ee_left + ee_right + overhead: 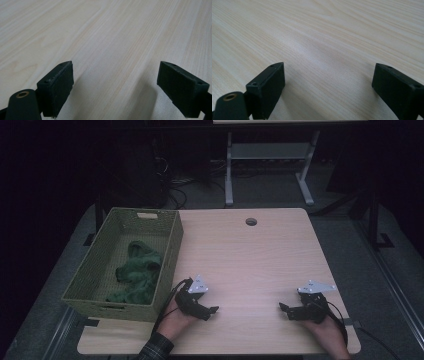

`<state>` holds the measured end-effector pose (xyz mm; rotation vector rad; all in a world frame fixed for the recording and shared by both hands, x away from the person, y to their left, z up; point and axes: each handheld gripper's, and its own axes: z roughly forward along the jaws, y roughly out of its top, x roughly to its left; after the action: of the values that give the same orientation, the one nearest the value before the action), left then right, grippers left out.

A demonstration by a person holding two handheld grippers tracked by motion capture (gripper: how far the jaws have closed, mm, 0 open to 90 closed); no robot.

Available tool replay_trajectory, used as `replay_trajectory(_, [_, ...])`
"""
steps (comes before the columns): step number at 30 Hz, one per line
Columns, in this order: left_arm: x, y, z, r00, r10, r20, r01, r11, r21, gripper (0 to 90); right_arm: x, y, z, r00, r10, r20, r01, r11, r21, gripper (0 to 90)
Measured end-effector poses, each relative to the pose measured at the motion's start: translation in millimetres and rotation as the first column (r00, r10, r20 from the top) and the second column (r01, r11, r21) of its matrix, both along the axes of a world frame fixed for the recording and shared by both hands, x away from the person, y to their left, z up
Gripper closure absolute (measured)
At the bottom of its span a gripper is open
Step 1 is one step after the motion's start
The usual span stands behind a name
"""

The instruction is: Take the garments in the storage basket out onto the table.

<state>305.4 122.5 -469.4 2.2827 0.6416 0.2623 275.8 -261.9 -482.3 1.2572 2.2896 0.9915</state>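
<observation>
High view: pale wooden worktop point(250, 265) with a round cable hole point(251, 222) near the far edge. Woven green basket point(170, 250) on the left side, partly overhanging the worktop's left edge, with a crumpled dark green cloth point(137, 272) lying inside. Left tongs point(212, 311) low over the near part of the worktop, just beside the basket's near right corner, held in the left hand point(175, 320), tips pointing right. Right tongs point(283, 308) near the right edge, held in the right hand point(330, 335), tips pointing left; well apart from the left pair. Grey three-cornered plate on top of each.

Left gripper view: left tongs point(115, 87) spread wide, bare wood grain between the jaws, nothing gripped.

Right gripper view: right tongs point(328, 87) likewise spread wide over bare wood, holding nothing.
</observation>
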Motion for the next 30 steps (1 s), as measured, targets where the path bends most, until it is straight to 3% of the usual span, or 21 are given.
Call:
replay_trajectory(18, [1.5, 3.9, 21.1, 0.9995, 0.014, -0.029, -0.015, 0.9988, -0.047, 13.6, 0.0, 0.1, -0.1, 1.0000, -0.001, 0.001, 0.001, 1.0000, 0.001, 10.8])
replay_trajectory(21, [1.9, 1.9, 22.9, 0.9995, 0.010, -0.030, -0.010, 0.9998, -0.019, 13.5, 0.0, 0.1, -0.1, 1.0000, -0.001, 0.001, 0.001, 1.0000, 0.001, 10.8])
replay_trajectory(30, [1.8, 0.8, 35.8, 0.9999, 0.005, -0.012, -0.005, 1.0000, 0.005, 13.7, 0.0, 0.1, -0.1, 1.0000, -0.001, 0.001, 0.001, 1.0000, 0.001, 10.8])
